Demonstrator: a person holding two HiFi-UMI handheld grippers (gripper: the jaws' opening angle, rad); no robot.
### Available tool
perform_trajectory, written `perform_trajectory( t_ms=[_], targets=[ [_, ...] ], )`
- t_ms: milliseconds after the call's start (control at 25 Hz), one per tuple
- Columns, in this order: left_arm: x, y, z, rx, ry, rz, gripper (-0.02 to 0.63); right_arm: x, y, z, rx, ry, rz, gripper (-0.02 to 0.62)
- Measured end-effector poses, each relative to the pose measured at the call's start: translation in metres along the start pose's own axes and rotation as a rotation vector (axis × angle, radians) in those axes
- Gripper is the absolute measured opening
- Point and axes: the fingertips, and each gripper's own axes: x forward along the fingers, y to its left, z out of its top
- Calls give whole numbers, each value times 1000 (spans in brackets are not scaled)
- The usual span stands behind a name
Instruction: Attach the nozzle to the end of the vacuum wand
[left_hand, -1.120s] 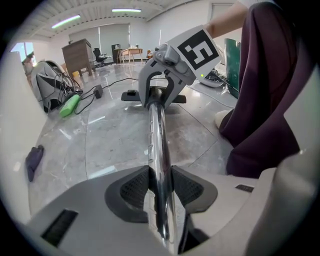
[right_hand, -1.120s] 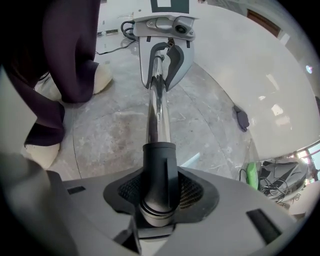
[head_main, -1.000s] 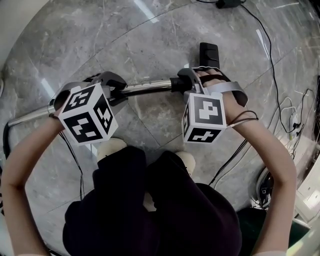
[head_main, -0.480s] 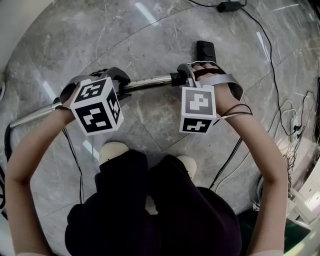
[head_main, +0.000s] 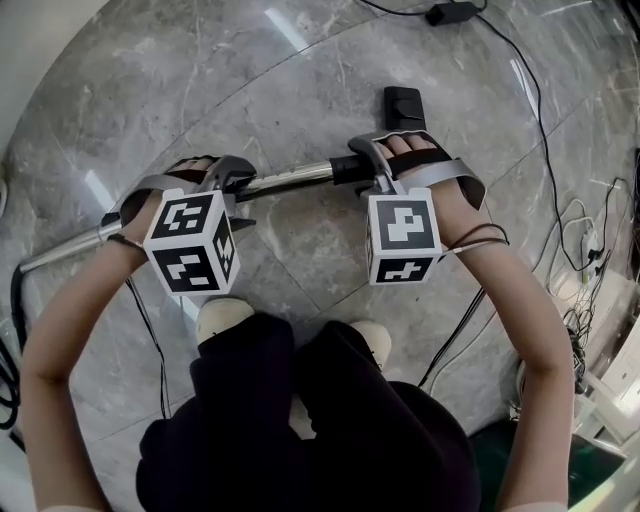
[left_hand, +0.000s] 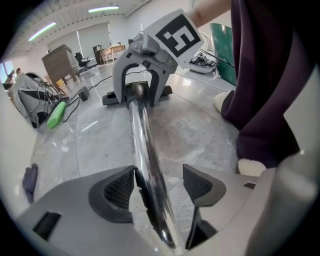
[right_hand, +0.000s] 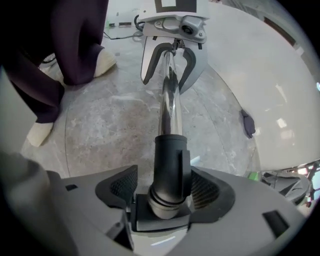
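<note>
Glossy grey marble floor ran throughout, black cable trailed across it, ceiling strip lights glowed, wooden cabinet stood distant.

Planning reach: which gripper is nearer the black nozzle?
Right. Right gripper straddles the black collar beside the nozzle; left gripper straddles the chrome tube, farther off. Both jaws just opened.

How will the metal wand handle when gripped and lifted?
Probably stiff: the wand looks dead straight along its visible length. Likely slippery: its polished surface mirrors the room. It is round, so it may roll if laid on the smooth floor.
</note>
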Motion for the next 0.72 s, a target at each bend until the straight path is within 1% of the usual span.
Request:
perform_trajectory(
  t_ms=[80, 120, 200, 280, 320, 400, 480, 520, 560, 600, 640, 680, 720],
  targets=[
    [-9, -2, 2, -34, -33, -15, 307, -10, 7, -2, 70, -58, 42, 315],
    [-16, -2, 3, -61, -55, -23, 314, -17, 7, -2, 121, -97, 48, 322],
    [-32, 1, 8, -134, -113, -38, 318, -36, 1, -1, 246, -184, 24, 324],
    [-53, 9, 15, -227, -200, -42, 318, -61, -14, -1, 383, -282, -33, 324],
    [-66, 16, 23, -284, -269, -32, 318, -74, -23, 0, 452, -341, -64, 324],
    [-95, 35, 44, -420, -473, 5, 316, -102, -43, 4, 600, -507, -114, 324],
    [-125, 52, 66, -541, -669, 24, 316, -128, -57, 5, 808, -676, -127, 322],
    [-138, 60, 74, -576, -744, 42, 299, -139, -64, 1, 906, -740, -138, 322],
    [-150, 69, 80, -597, -804, 81, 201, -150, -72, -4, 984, -794, -175, 292],
    [-161, 78, 85, -607, -845, 138, 123, -161, -82, -12, 1052, -843, -235, 164],
    [-172, 85, 89, -607, -868, 200, 38, -172, -92, -20, 1111, -885, -299, 53],
    [-183, 91, 95, -602, -875, 251, 11, -182, -100, -26, 1159, -920, -350, 33],
    [-194, 96, 102, -602, -877, 287, 11, -194, -108, -30, 1199, -952, -387, 15]
  ],
)
